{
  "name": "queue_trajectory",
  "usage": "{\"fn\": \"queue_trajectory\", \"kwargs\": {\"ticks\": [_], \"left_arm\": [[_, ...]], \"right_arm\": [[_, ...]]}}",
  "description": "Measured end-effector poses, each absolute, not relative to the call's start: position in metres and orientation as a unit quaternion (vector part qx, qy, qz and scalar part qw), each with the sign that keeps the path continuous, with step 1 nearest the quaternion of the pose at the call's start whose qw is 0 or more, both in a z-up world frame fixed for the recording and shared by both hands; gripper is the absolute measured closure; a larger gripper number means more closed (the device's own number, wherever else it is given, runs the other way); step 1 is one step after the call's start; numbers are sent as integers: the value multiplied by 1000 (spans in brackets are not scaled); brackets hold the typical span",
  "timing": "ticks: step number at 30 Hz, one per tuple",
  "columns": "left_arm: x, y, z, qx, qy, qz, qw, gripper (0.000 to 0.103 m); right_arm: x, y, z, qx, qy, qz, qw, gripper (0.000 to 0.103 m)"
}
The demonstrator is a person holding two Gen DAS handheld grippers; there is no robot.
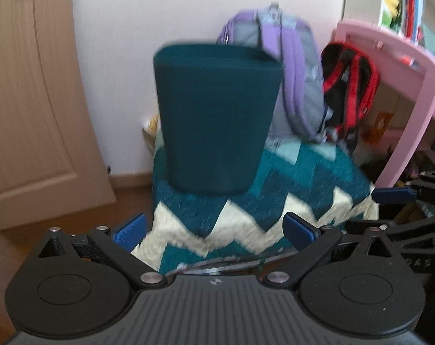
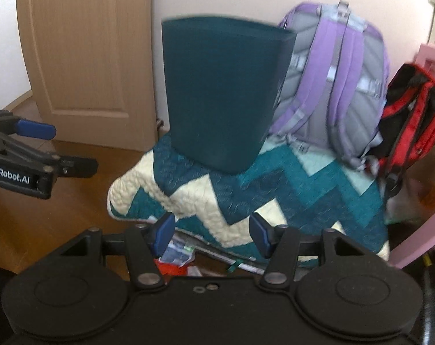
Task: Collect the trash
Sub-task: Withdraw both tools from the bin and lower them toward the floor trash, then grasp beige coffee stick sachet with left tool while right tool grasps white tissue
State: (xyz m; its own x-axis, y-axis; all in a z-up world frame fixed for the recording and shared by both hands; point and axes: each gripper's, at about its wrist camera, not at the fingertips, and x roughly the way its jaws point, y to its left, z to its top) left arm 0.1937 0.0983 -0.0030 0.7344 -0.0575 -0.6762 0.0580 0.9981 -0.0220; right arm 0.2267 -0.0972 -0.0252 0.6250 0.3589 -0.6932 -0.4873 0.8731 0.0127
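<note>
Standing upright on a folded teal-and-cream zigzag quilt (image 2: 246, 189), the dark teal bin (image 2: 220, 97) is sitting against the white wall, with a purple backpack (image 2: 341, 86) just beside it and a red-and-black backpack (image 2: 410, 109) further right. Scraps of wrappers (image 2: 180, 256) are lying on the wood floor (image 2: 59, 224) under the quilt's near edge. The left gripper (image 1: 214, 230) is hanging spread wide and empty; the right gripper (image 2: 213, 234) is gaping partway, pinching nothing.
</note>
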Motion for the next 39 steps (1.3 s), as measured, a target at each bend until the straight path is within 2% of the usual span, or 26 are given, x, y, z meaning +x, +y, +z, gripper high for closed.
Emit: {"fn": "queue_trajectory", "kwargs": {"ticks": [13, 20, 24, 36, 39], "left_arm": [[238, 135, -159, 0, 453, -58, 889, 2], [265, 131, -248, 89, 484, -109, 864, 2], [278, 134, -303, 103, 515, -128, 841, 2], [268, 121, -457, 176, 570, -207, 775, 3], [264, 116, -490, 195, 585, -221, 755, 11]], "right_arm": [[287, -72, -182, -75, 474, 239, 844, 47], [322, -67, -271, -54, 532, 235, 812, 47], [338, -66, -324, -48, 569, 222, 790, 47], [354, -32, -448, -204, 611, 299, 704, 49], [358, -27, -467, -217, 625, 318, 679, 49]]}}
